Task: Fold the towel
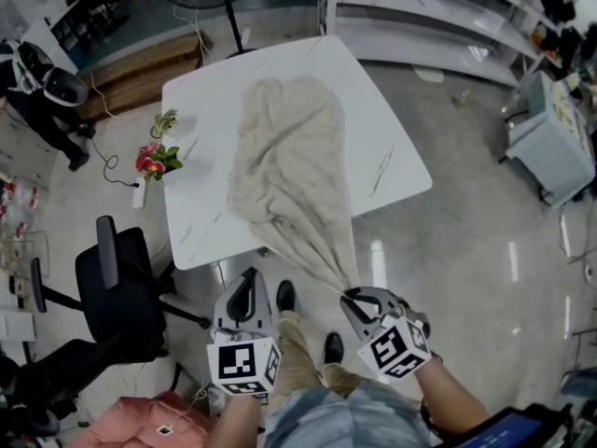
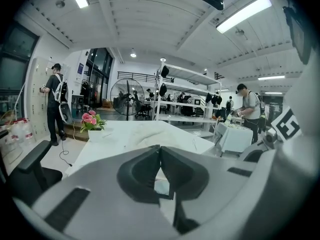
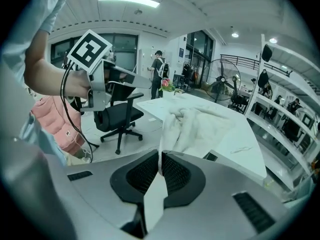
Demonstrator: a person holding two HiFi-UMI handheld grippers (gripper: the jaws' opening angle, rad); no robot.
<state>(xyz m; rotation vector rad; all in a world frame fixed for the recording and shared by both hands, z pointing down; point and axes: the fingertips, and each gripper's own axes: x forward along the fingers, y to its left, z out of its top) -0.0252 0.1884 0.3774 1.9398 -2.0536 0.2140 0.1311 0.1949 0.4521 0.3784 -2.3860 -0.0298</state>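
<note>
Towel (image 1: 291, 157) corner sits clamped in my right gripper (image 1: 348, 295), my left gripper (image 1: 248, 278) closed empty beside it; a one-sided pull risks dragging the rest ahead off the table (image 1: 396, 161).

This looks like an open lab or workshop hall: ceiling strip lights (image 2: 244, 13), long metal shelving (image 2: 186, 84), a big floor fan (image 2: 126, 97), a black office chair (image 1: 117, 283), a polished floor (image 1: 485, 250), and other people at work (one (image 2: 54, 104) by the doorway).

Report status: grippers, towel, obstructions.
Right gripper shut on towel corner; left gripper shut, empty. Towel bunched on table, stretched off near edge. Flowers apart from towel.
</note>
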